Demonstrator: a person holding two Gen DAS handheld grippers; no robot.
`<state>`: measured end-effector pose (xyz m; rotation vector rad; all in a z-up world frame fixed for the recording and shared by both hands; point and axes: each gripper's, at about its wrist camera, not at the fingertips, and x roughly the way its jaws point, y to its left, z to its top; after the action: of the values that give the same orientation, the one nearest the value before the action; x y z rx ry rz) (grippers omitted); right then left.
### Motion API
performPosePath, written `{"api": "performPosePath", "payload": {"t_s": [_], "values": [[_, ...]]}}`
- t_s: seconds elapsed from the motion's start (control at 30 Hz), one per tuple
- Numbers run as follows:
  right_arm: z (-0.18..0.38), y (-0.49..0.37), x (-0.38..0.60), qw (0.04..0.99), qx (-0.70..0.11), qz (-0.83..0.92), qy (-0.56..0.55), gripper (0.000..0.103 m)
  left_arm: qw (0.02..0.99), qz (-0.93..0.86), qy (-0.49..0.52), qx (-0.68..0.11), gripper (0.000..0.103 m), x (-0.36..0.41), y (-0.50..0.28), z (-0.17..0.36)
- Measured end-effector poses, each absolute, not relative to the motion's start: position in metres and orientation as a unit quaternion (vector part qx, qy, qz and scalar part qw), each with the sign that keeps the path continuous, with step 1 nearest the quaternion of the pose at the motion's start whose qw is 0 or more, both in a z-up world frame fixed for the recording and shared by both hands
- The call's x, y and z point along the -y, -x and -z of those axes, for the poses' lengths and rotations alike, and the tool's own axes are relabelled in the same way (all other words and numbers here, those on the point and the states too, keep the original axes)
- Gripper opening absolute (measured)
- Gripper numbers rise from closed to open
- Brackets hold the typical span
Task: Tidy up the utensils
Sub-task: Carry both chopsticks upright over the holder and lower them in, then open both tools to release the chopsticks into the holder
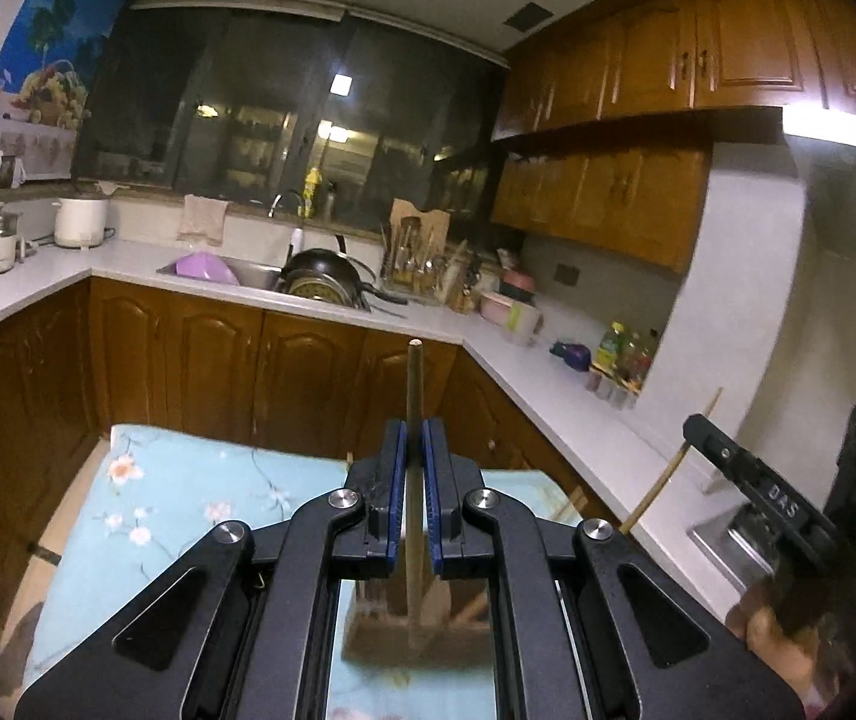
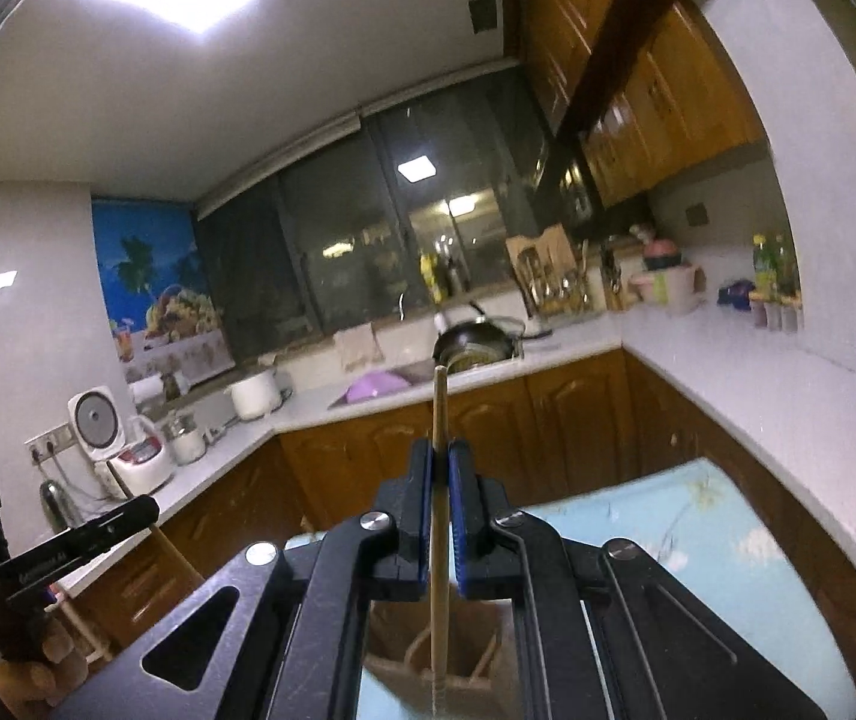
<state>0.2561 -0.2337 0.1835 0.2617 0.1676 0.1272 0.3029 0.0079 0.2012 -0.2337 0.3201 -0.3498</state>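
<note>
You are working over the table with the light blue floral cloth (image 1: 188, 480), ringed by the white countertop (image 1: 547, 396) and brown cabinets, so any swing of either hand is sweeping close to hard edges.

Below your hands, a brown wooden holder (image 2: 457, 660) is sitting on that cloth, blurred and half hidden by the gripper bodies; it looks like the place the sticks belong, though I cannot tell how its slots lie. You are aiming partly blind, and a stick could strike the rim and tip it over.

Your left gripper (image 1: 414, 468) is clamping a dark wooden chopstick (image 1: 414, 384) upright between its closed blue pads. Your right gripper (image 2: 441, 480) is pinching a pale chopstick (image 2: 439, 414) the same way. Both are held well up from the table.

Each stick is thin, round and gripped at one narrow spot. It could be pivoting or sliding in the pads if you are tilting fast, and then dropping to the floor.

The two grippers are near each other, so their sticks could cross and knock loose.
</note>
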Motion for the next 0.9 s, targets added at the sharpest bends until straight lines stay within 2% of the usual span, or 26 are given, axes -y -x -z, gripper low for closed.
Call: {"api": "performPosePath", "payload": {"t_s": [0.17,0.37,0.67,0.9], "values": [[-0.183,-0.280,0.230,0.990,-0.071,-0.048,-0.112,0.005,0.970,0.154,0.114,-0.151,0.005,0.001,-0.331,-0.194],[-0.159,-0.298,0.227,0.991,-0.076,-0.047,-0.103,0.006,0.968,0.140,0.116,-0.173,0.005,0.009,-0.357,-0.158],[-0.107,-0.305,0.233,0.984,-0.126,-0.049,-0.115,0.006,0.959,0.138,0.104,-0.223,0.005,0.021,-0.364,-0.104],[-0.093,-0.300,0.235,0.979,-0.156,-0.055,-0.116,0.006,0.957,0.138,0.098,-0.236,0.006,0.025,-0.362,-0.089]]}}
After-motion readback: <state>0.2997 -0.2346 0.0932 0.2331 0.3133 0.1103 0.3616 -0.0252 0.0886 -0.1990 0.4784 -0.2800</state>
